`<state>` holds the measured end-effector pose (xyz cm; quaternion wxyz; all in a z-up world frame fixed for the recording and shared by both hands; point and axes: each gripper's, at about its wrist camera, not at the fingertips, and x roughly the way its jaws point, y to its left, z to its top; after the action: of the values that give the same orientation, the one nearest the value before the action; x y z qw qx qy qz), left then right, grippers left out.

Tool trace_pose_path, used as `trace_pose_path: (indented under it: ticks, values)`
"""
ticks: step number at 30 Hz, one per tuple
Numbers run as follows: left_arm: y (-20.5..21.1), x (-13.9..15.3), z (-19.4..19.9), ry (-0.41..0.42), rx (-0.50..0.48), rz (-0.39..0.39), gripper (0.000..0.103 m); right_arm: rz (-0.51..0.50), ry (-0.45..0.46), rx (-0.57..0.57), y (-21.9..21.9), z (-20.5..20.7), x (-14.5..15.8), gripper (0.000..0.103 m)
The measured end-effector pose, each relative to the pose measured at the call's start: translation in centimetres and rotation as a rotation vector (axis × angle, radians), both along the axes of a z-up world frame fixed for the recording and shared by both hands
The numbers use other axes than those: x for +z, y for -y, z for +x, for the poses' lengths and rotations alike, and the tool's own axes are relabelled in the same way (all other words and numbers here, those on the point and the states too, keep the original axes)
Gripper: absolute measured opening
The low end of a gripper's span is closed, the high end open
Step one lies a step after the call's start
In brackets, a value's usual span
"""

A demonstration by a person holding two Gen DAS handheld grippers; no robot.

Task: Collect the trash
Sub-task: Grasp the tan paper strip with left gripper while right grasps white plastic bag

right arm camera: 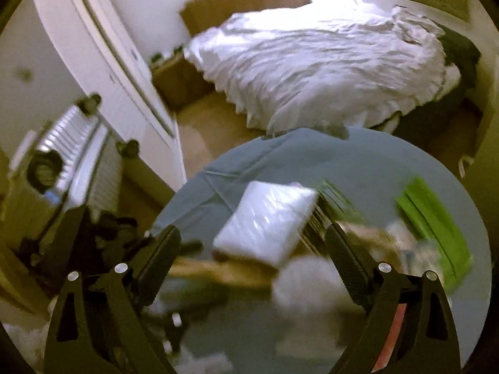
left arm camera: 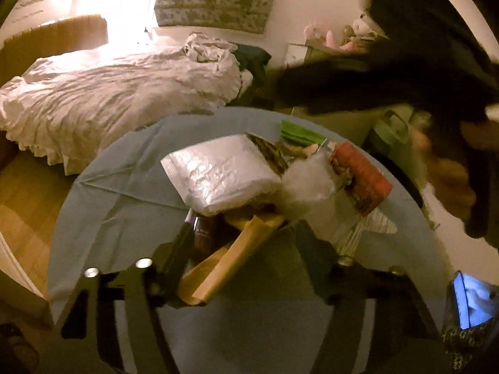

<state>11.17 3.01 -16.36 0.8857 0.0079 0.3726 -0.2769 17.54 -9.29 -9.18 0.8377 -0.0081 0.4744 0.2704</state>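
A pile of trash lies on a round table with a blue cloth (left arm camera: 124,205). It holds a white bubble mailer (left arm camera: 218,174), a brown envelope (left arm camera: 230,258), a white fluffy wad (left arm camera: 308,184), a red box (left arm camera: 361,177) and a green sheet (left arm camera: 299,134). My left gripper (left arm camera: 243,240) is open, its jaws on either side of the brown envelope. My right gripper (right arm camera: 252,246) is open above the table, with the white mailer (right arm camera: 268,221) between and just beyond its fingers. The green sheet (right arm camera: 433,218) lies to its right. The right view is blurred.
A bed with a rumpled white duvet (left arm camera: 124,93) stands behind the table. A wooden floor (left arm camera: 28,205) lies at the left. A lit phone screen (left arm camera: 471,302) sits at the table's right edge. A dark-sleeved arm (left arm camera: 405,84) crosses the upper right. A white radiator (right arm camera: 81,155) is at the left.
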Motion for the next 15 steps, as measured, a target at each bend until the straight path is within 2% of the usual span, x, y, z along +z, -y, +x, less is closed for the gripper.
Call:
trace_pose_path:
  ticks: [2,5,6,7,8,9,10,12,15]
  values:
    - [0.0,-0.3,0.1,-0.022,-0.012,-0.020,0.051,-0.133,0.016,0.028,-3.1,1.7,-1.8,0.097]
    - [0.1,0.0,-0.4,-0.006,-0.021,-0.029,0.040,-0.347,-0.011,0.048,-5.7,3.3,-5.4,0.097]
    - [0.0,0.0,-0.5,-0.006,-0.025,-0.034,0.035,-0.379,-0.007,0.061,-6.1,3.4,-6.1,0.096]
    - [0.1,0.0,-0.6,-0.009,-0.027,-0.038,0.031,-0.396,0.001,0.068,-6.2,3.2,-6.5,0.091]
    - [0.1,-0.1,-0.7,-0.016,-0.032,-0.042,0.029,-0.374,-0.009,0.061,-5.8,3.0,-6.7,0.077]
    - [0.0,-0.2,-0.9,-0.020,-0.037,-0.046,0.026,-0.345,-0.026,0.054,-5.5,2.8,-6.7,0.072]
    - [0.1,-0.1,-1.0,-0.022,-0.040,-0.050,0.023,-0.334,-0.035,0.052,-5.2,2.5,-6.5,0.062]
    - [0.2,-0.1,-1.2,-0.027,-0.041,-0.053,0.023,-0.323,-0.037,0.058,-4.5,1.9,-6.2,0.053]
    - [0.1,-0.1,-1.6,-0.032,-0.026,-0.053,0.022,-0.195,-0.059,0.034,-2.1,0.8,-4.8,0.044]
